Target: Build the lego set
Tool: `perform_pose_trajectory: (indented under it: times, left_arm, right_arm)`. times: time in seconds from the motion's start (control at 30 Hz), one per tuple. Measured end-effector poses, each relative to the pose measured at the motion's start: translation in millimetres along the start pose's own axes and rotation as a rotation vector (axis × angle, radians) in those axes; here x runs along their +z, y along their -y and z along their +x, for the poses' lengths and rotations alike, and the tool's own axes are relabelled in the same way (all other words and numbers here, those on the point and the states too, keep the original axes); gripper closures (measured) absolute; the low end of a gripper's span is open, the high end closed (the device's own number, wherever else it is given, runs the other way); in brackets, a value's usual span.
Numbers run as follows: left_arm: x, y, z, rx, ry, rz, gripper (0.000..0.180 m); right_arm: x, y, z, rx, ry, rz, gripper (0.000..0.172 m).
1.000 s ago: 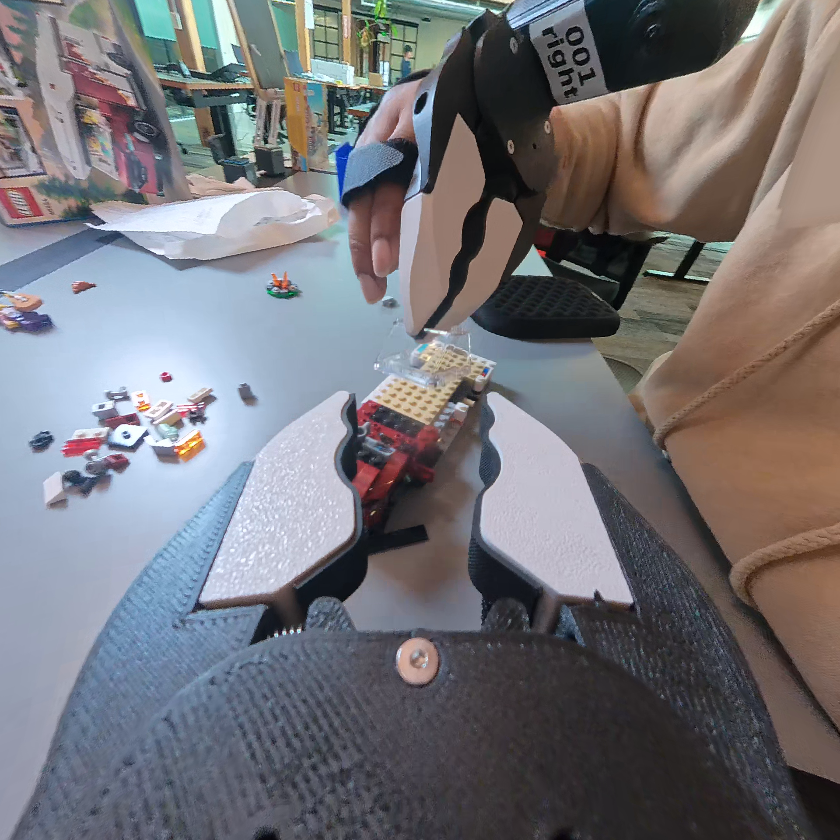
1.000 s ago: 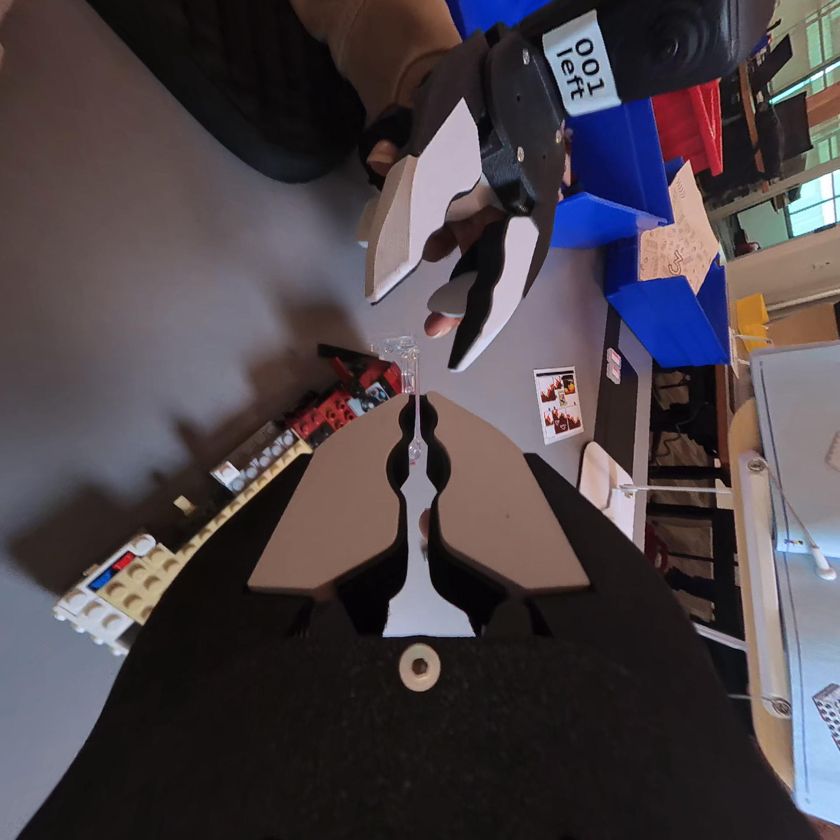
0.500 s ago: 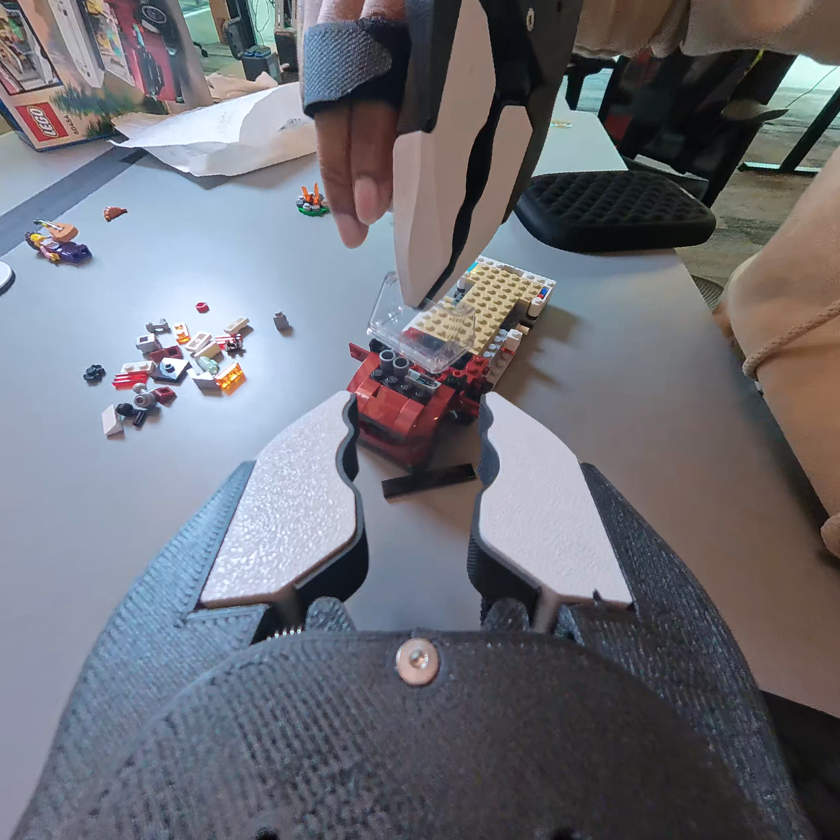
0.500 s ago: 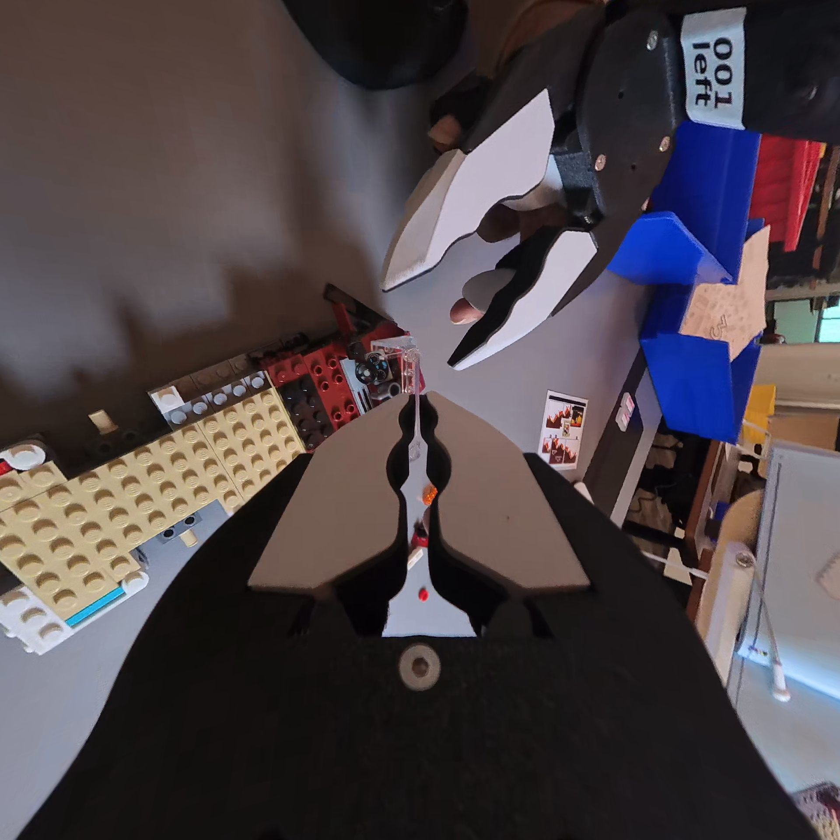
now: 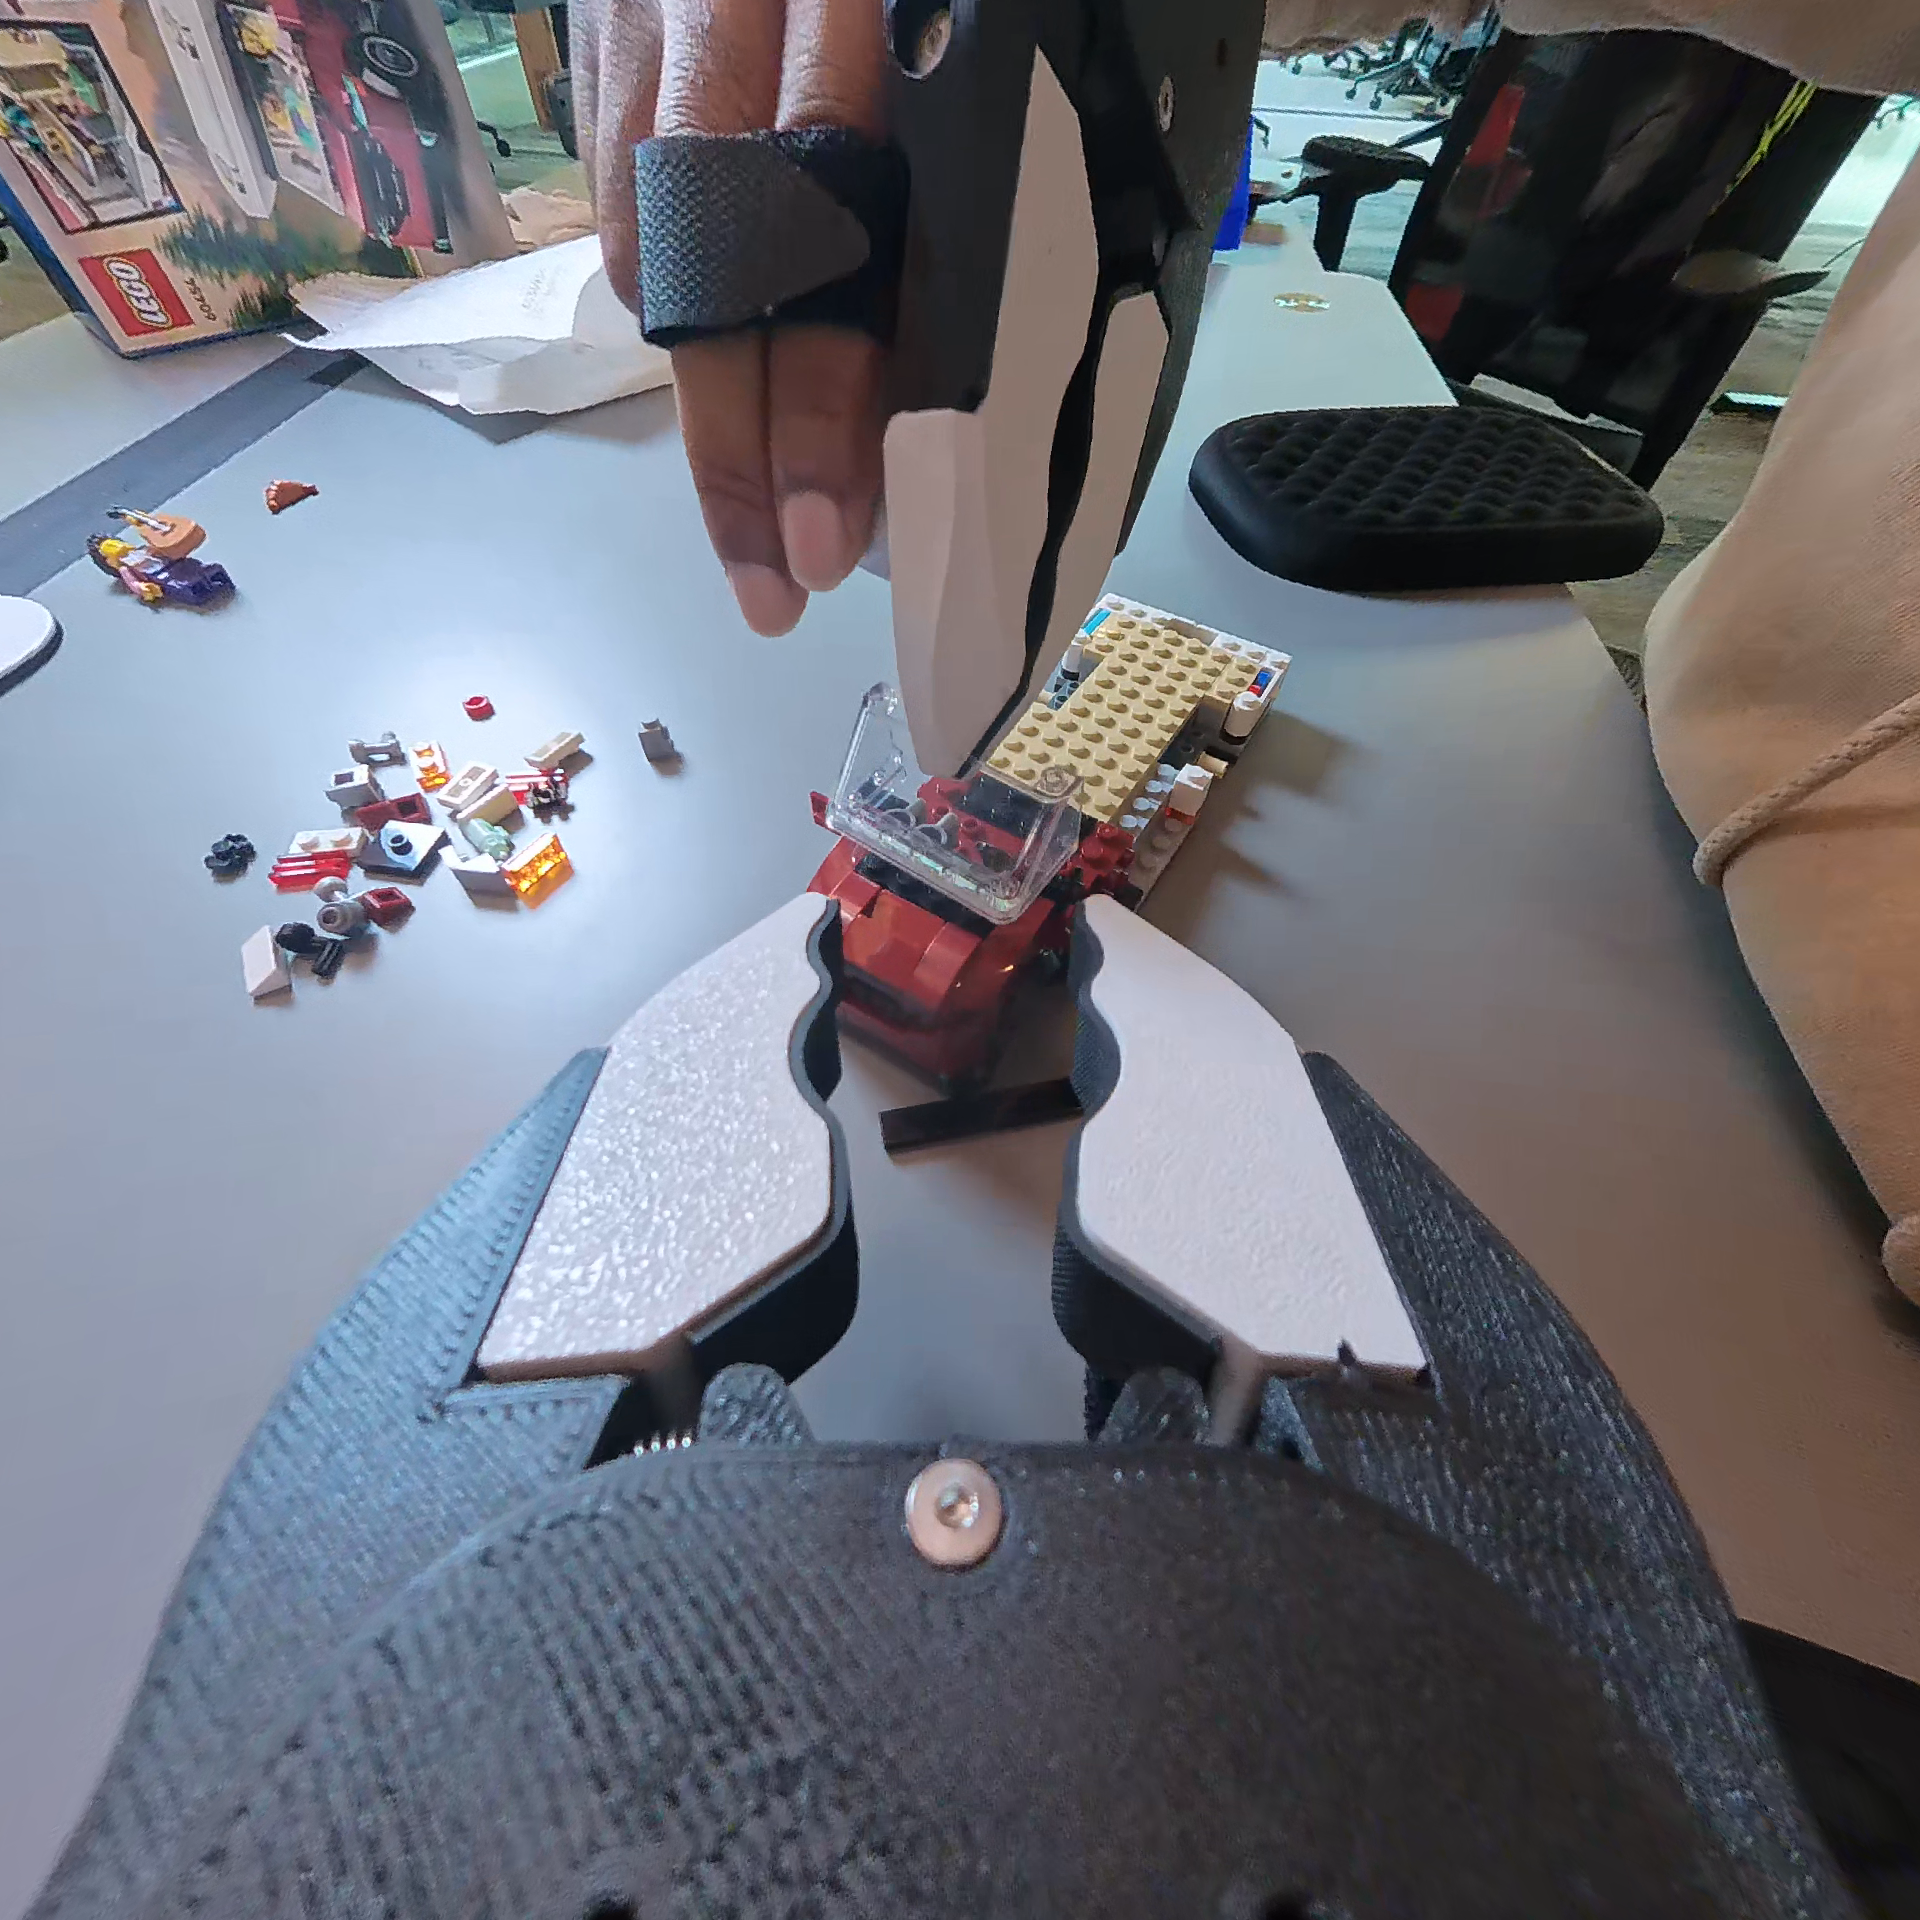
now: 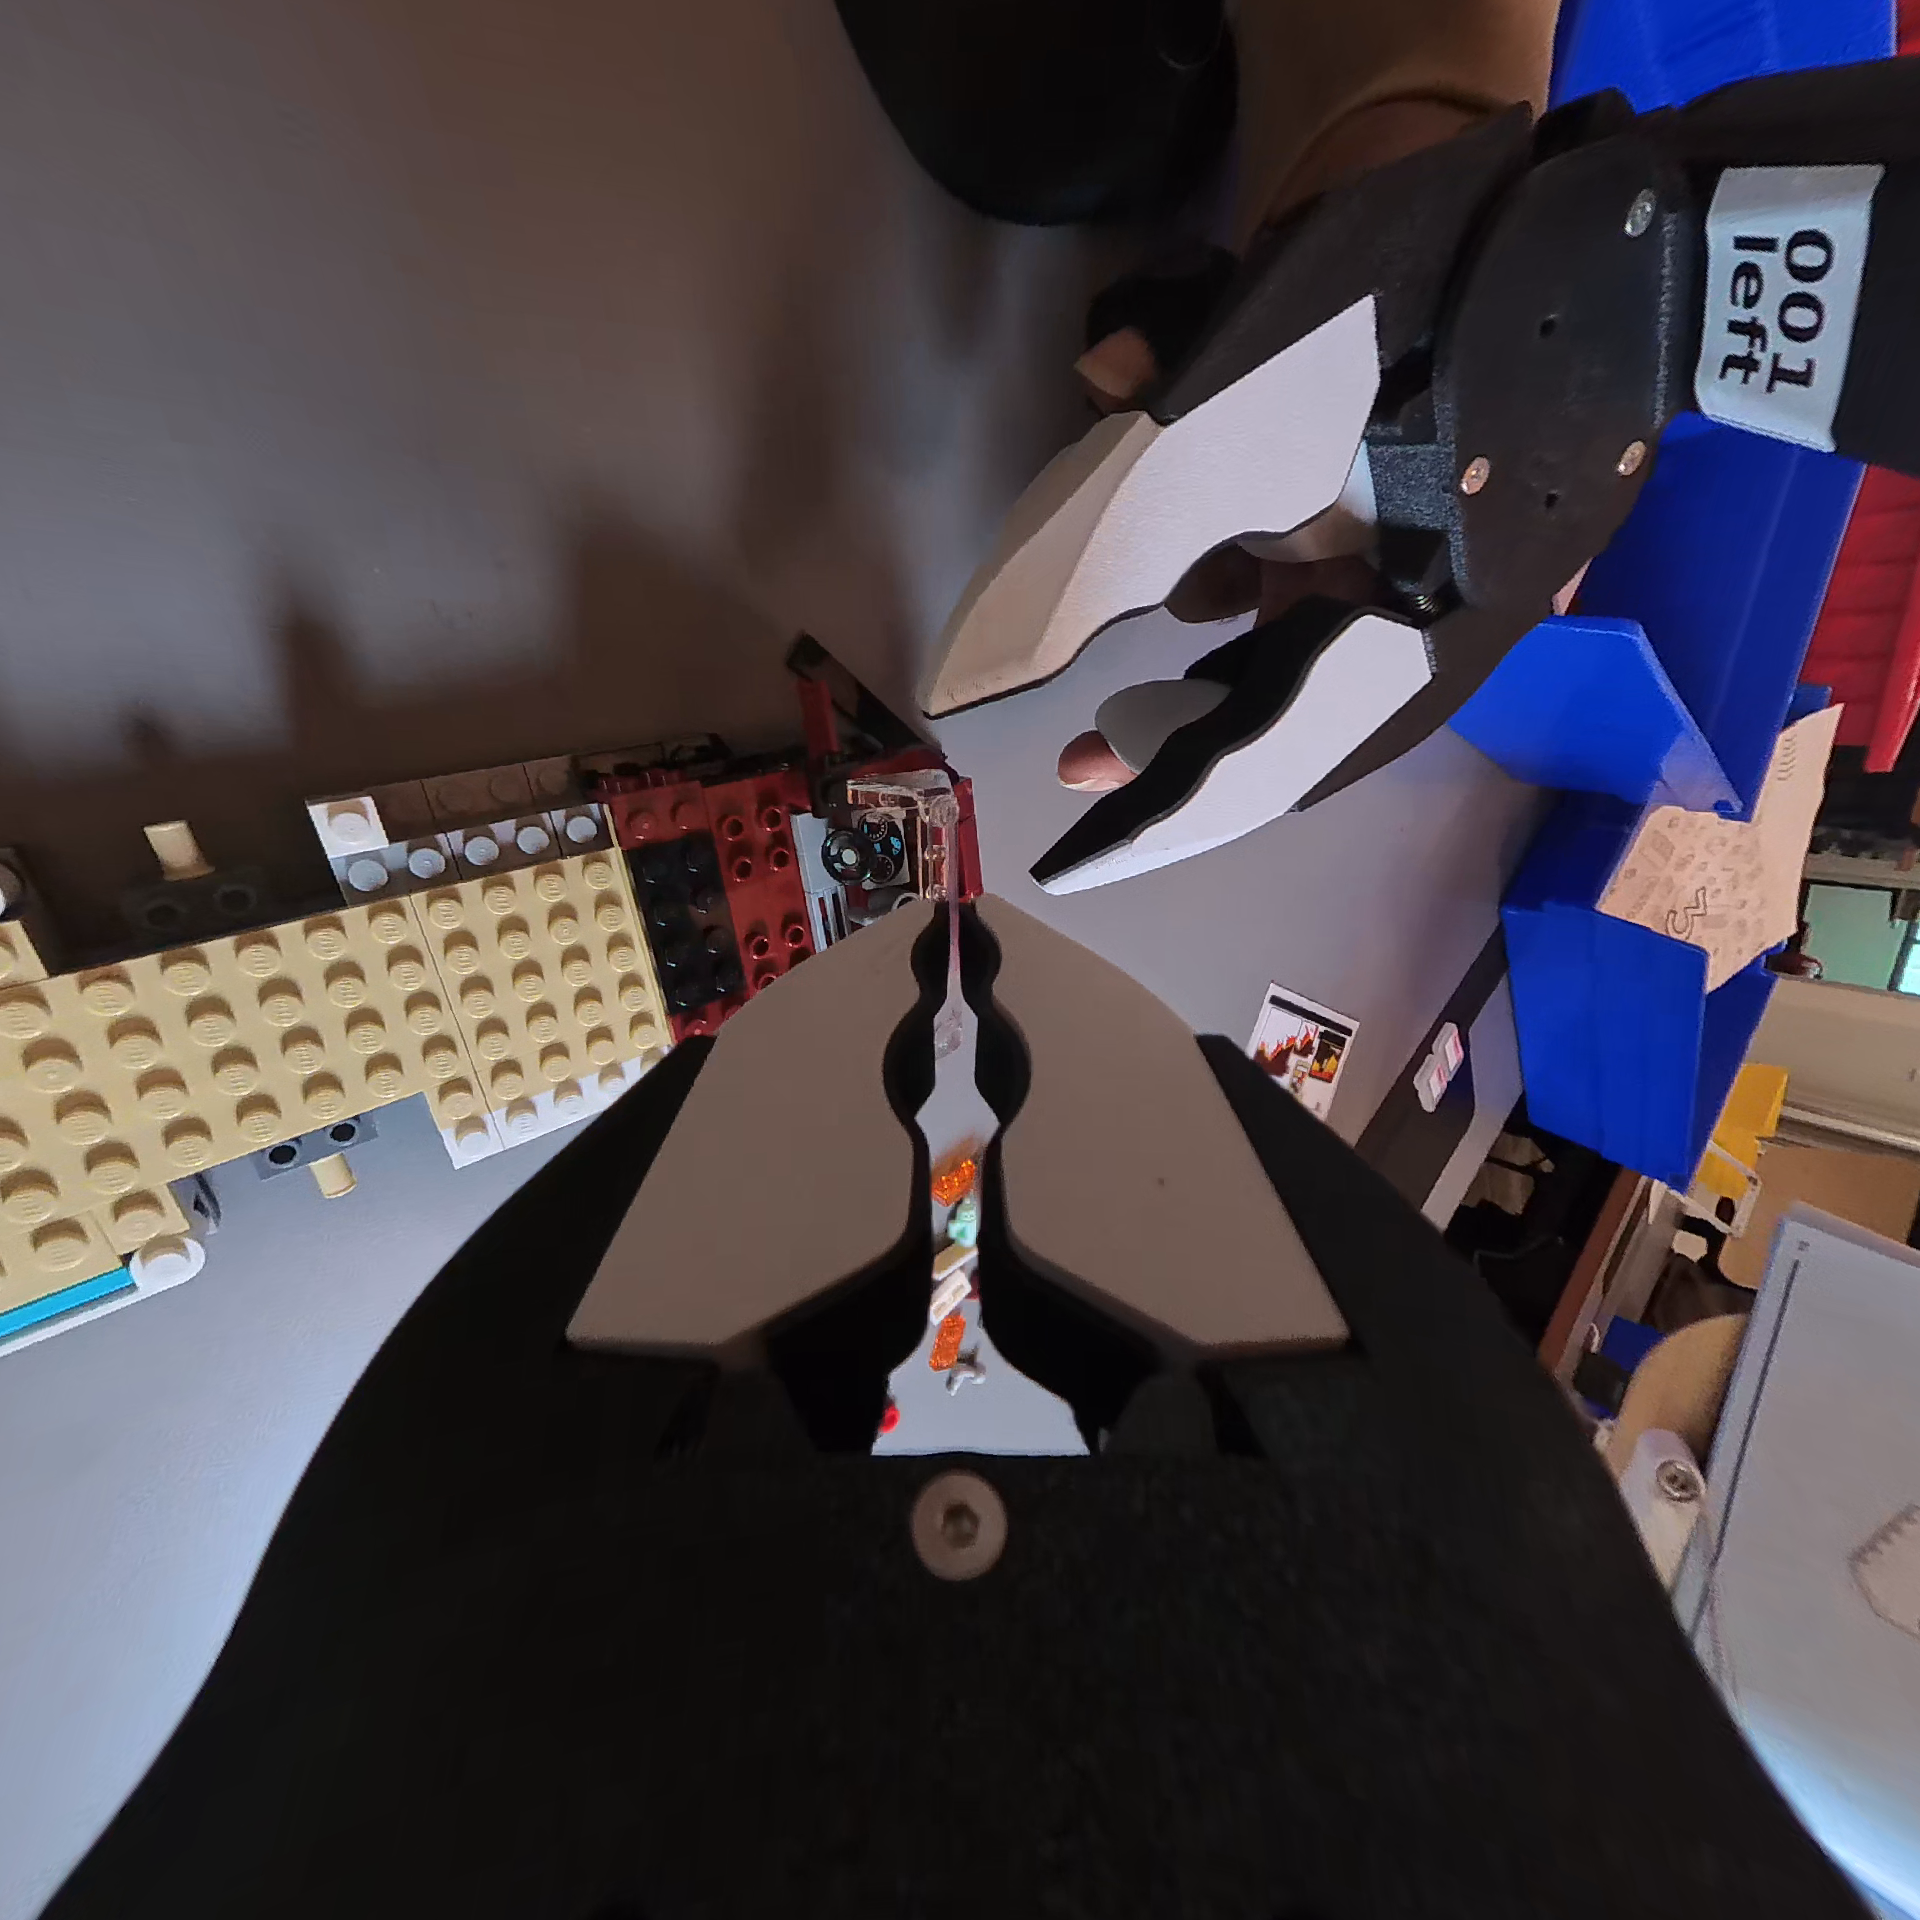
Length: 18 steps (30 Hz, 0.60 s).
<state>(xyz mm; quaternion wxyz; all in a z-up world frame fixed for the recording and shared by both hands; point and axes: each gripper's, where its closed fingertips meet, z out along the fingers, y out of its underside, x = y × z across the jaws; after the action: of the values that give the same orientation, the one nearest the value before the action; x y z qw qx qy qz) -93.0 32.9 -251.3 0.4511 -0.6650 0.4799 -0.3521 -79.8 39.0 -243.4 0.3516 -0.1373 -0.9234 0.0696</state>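
A brick vehicle point(image 5: 1132, 717) with a tan studded deck and a dark red nose point(image 5: 935, 977) stands on the grey table point(image 5: 520, 1039). My left gripper point(image 5: 951, 914) is low at its front. Its fingertips point(image 5: 800, 935) sit against both sides of the red nose, shut on it. My right gripper point(image 5: 951, 748) comes down from above, shut on the thin side wall of a clear windscreen piece point(image 5: 956, 831). The piece is tilted and sits over the red cabin. In the right wrist view the windscreen piece point(image 6: 914, 831) sticks out past my shut right gripper point(image 6: 951, 914), above the vehicle point(image 6: 416, 987). The left gripper point(image 6: 985, 798) shows just beyond.
Several small loose pieces point(image 5: 416, 831) lie left of the vehicle, with a small figure point(image 5: 156, 561) farther left. A flat black strip point(image 5: 977, 1112) lies under the nose. A set box point(image 5: 208, 156), a white bag point(image 5: 499, 322) and a black chair pad point(image 5: 1423, 499) are behind. Blue bins point(image 6: 1662, 831) stand nearby. The grippers are tip to tip, or close to it.
My left gripper moved in on the vehicle's nose and its jaws narrowed onto it. My right gripper brought the clear windscreen down, tilted, over the red cabin.
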Motion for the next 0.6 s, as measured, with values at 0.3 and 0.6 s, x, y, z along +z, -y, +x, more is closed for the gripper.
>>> perform_pose_trajectory:
  times: [0.3,0.6]
  left_arm:
    - [-1.2,1.7,-3.0,-0.019,0.006,0.014,0.141]
    - [-1.7,1.7,-2.4,-0.027,-0.002,0.015,0.141]
  right_arm:
    - [-0.5,1.5,-2.9,-0.117,-0.028,-0.028,0.17]
    - [-4.0,3.6,-8.9,-0.138,-0.024,-0.042,0.169]
